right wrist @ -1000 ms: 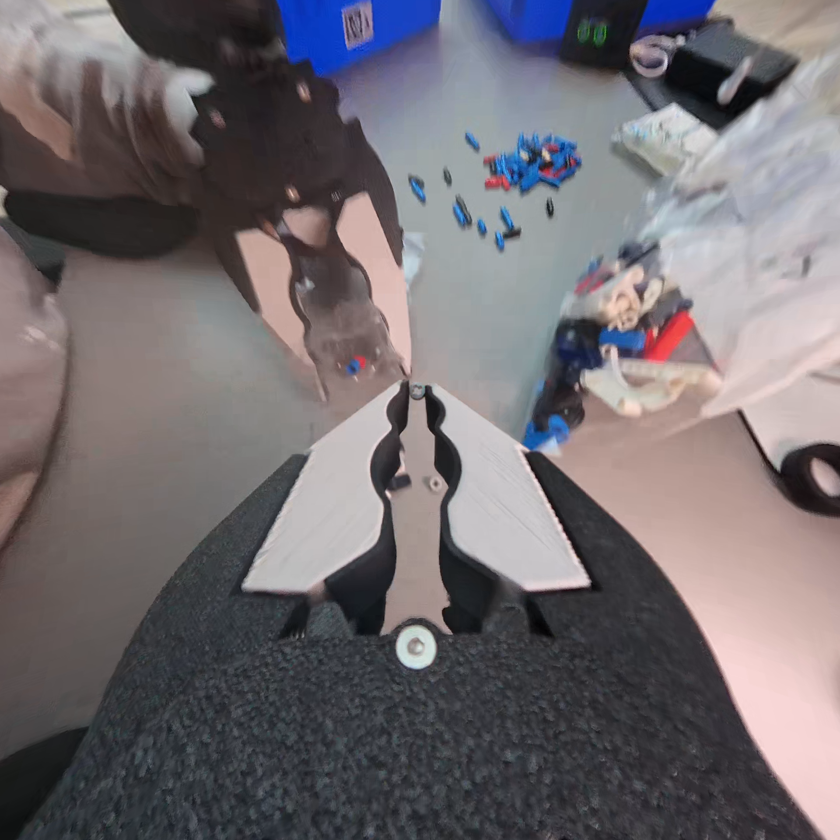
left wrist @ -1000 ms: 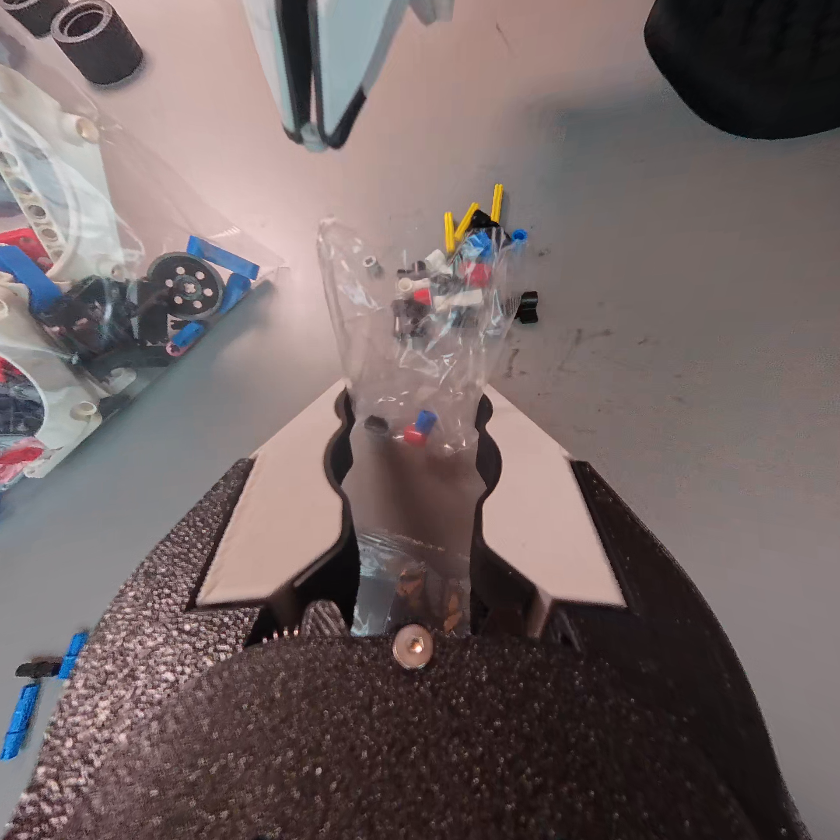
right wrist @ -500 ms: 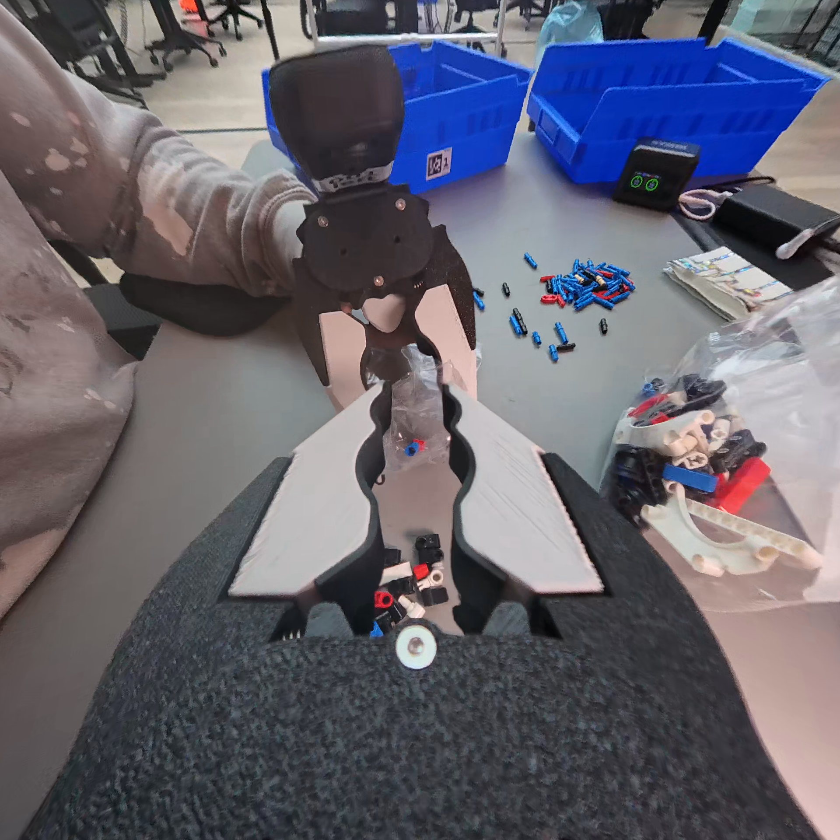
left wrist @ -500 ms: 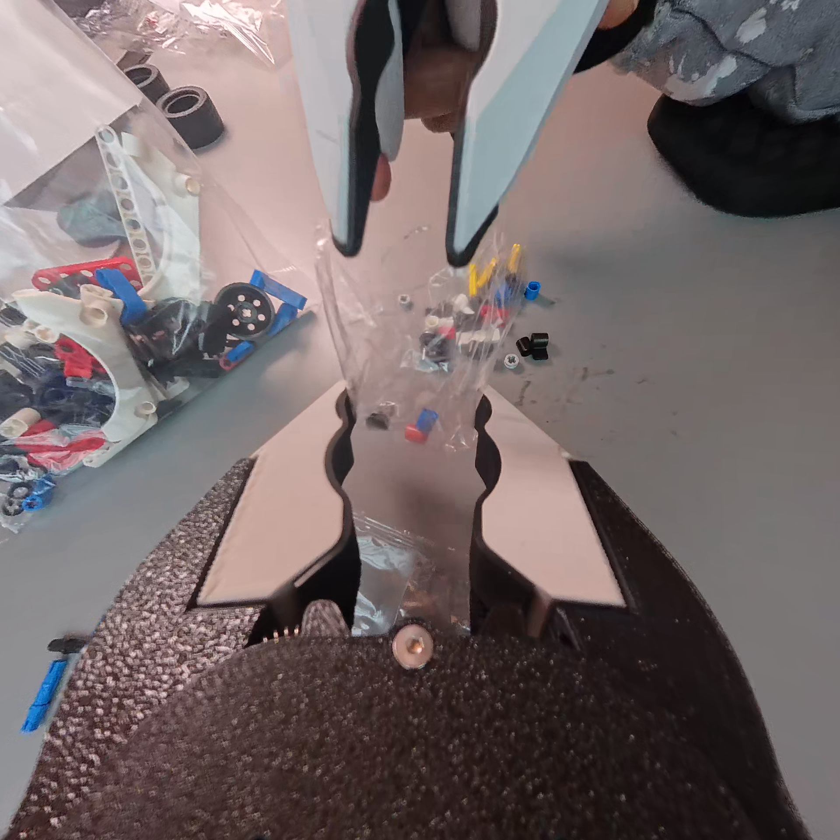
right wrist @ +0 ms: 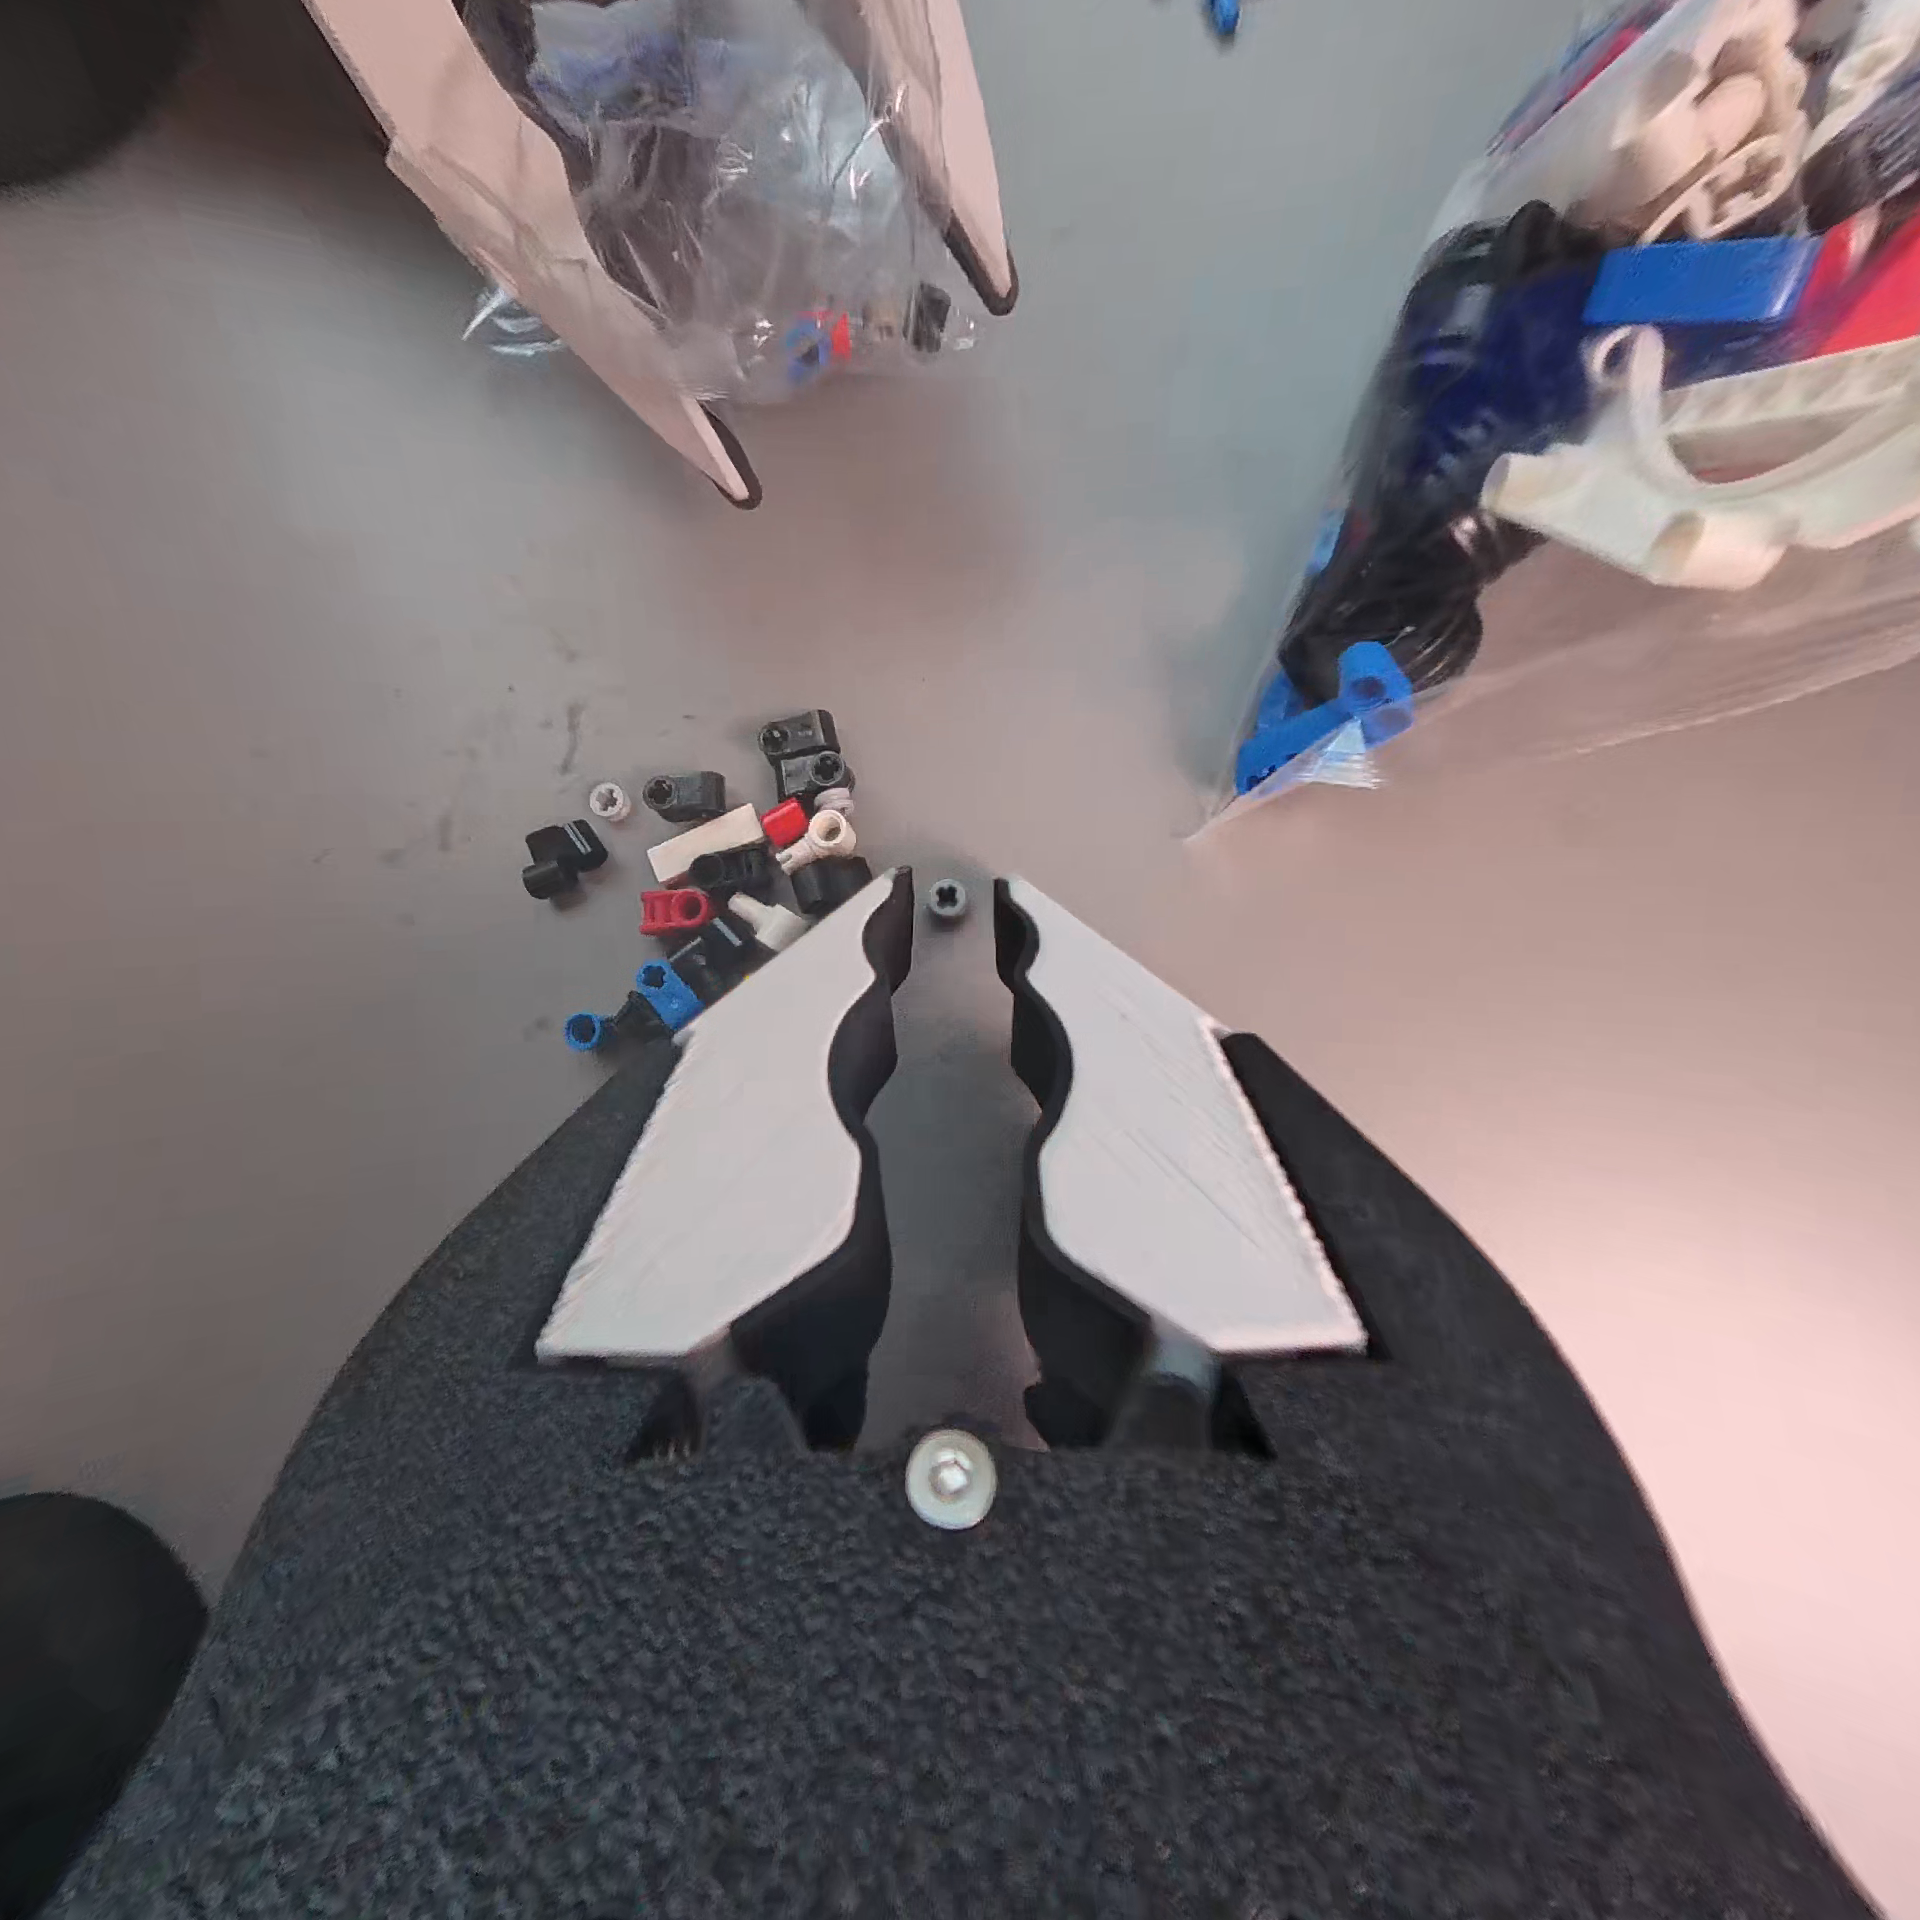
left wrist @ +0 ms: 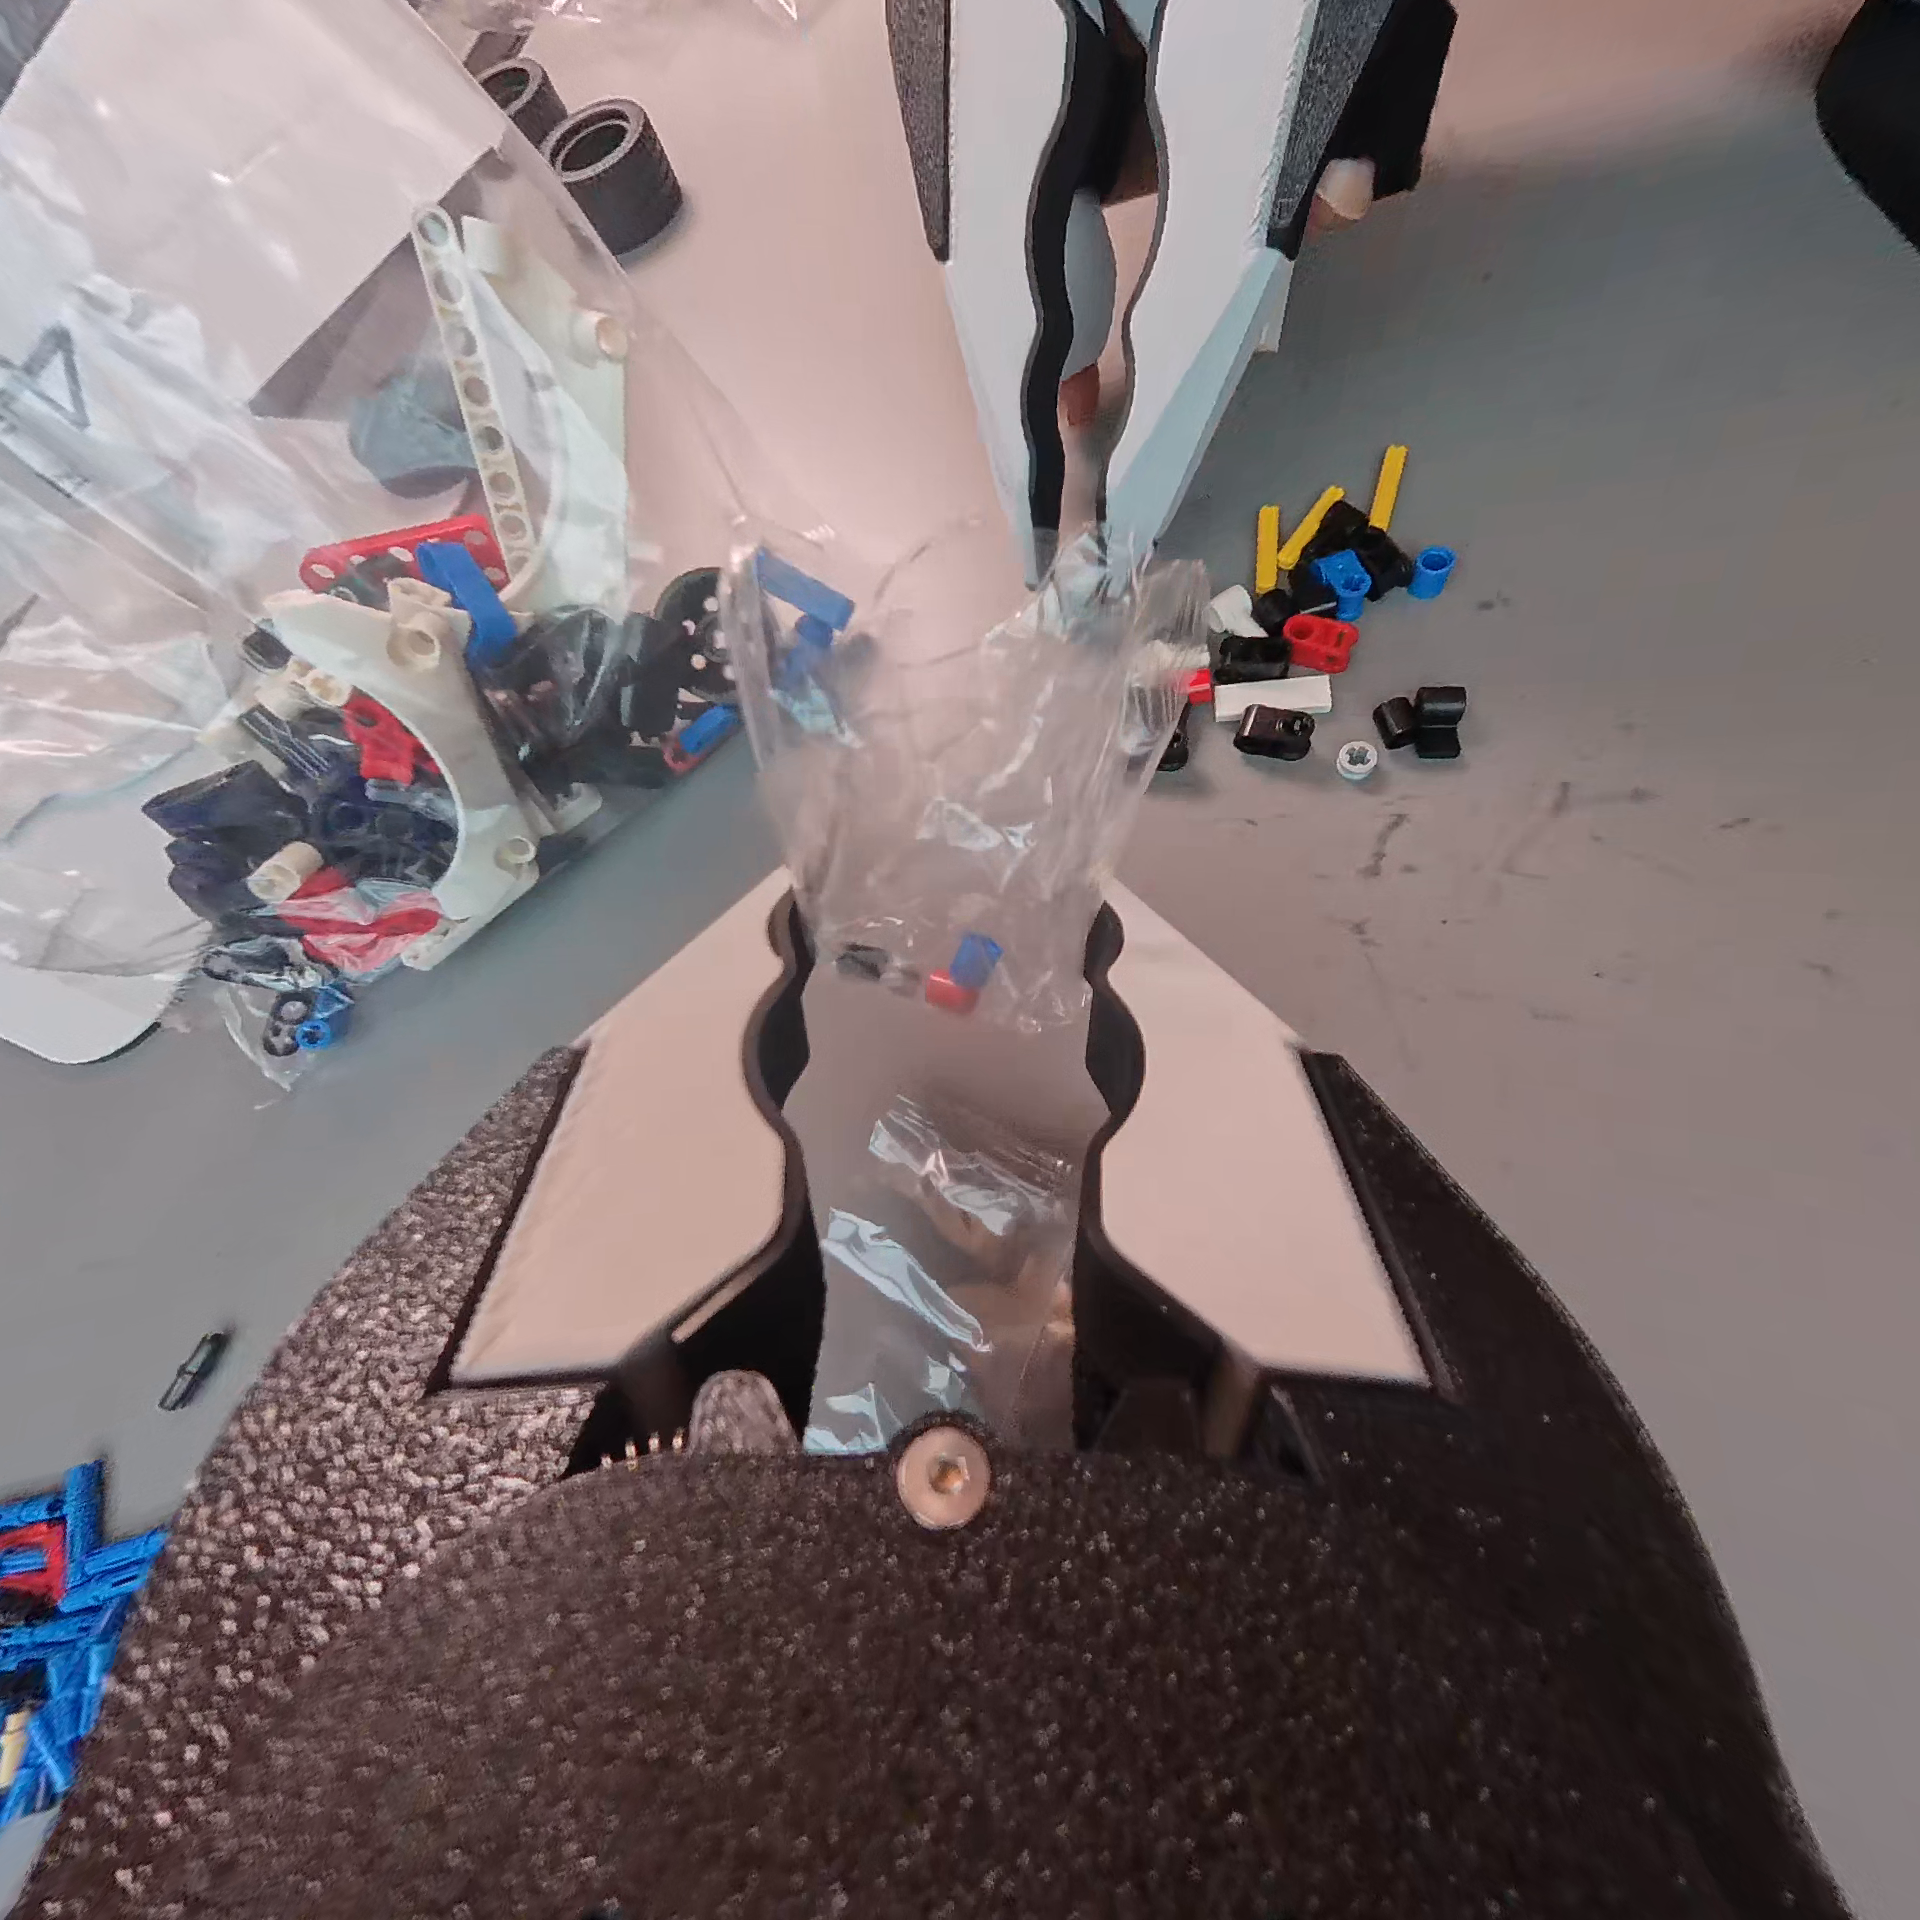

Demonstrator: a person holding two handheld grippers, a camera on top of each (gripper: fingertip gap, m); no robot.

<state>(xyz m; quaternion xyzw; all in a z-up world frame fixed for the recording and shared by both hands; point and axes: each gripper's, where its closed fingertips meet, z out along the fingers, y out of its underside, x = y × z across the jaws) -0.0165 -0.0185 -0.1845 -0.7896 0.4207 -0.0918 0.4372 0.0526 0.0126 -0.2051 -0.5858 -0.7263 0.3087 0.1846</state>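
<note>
The left gripper (left wrist: 951, 894) has its two white, wavy-edged fingers set moderately apart and pressed on a small clear bag (left wrist: 966, 748). The bag is bunched between the black pads and runs back toward the gripper's base. Its crinkled, glossy film rises beyond the tips, and a red, a blue and a black piece sit low inside it. The right gripper (right wrist: 951, 883) points down at the table (left wrist: 1558, 1039) with its jaws narrowly apart and nothing between them. A small grey round piece (right wrist: 947, 898) shows on the surface through the gap. In the left wrist view the bag's upper edge overlaps the right gripper's tips, and I cannot tell whether they touch. Just left of those tips in the right wrist view lies a loose heap of small plastic pieces (right wrist: 727, 862), black, red, blue and white, hard and shiny. To the left in the left wrist view, a large clear bag (left wrist: 312, 623) holds white curved beams and mixed parts. Ribbed black tyres (left wrist: 613, 177) stand beyond it. The table is matte grey and scuffed.
</note>
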